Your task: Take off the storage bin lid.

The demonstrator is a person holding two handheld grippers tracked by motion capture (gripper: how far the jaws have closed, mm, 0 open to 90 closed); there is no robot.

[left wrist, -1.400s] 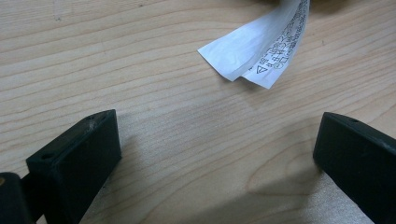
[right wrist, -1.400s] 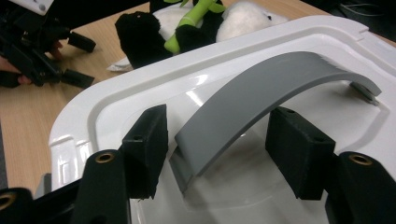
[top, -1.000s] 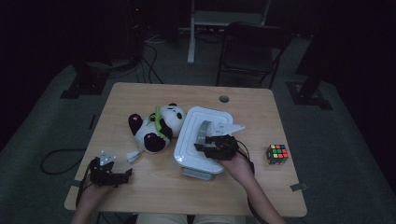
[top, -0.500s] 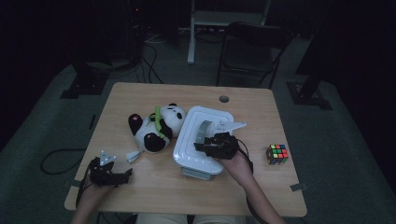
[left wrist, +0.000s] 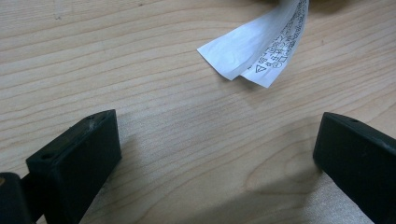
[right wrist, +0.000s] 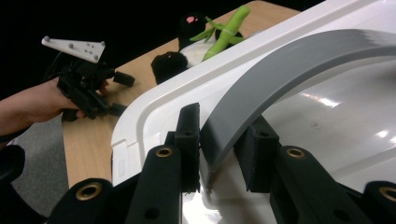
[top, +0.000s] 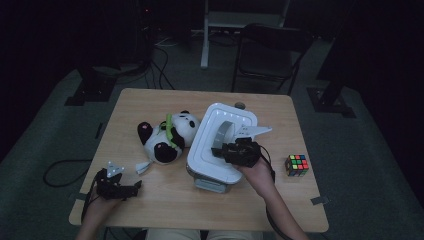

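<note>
Clamped on the grey handle (right wrist: pixel 280 70) of the white lidded bin (top: pixel 202 150) at table centre, unchanged since a second ago: right gripper (right wrist: pixel 219 149); spread empty at seven o'clock: left gripper (top: pixel 131 188).

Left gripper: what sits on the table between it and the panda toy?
In the high view, a white fabric tag lies between the left gripper and the panda toy; otherwise bare wood.

Glossy plastic lid (right wrist: pixel 327 107), wood-grain table (left wrist: pixel 154 79)
</note>
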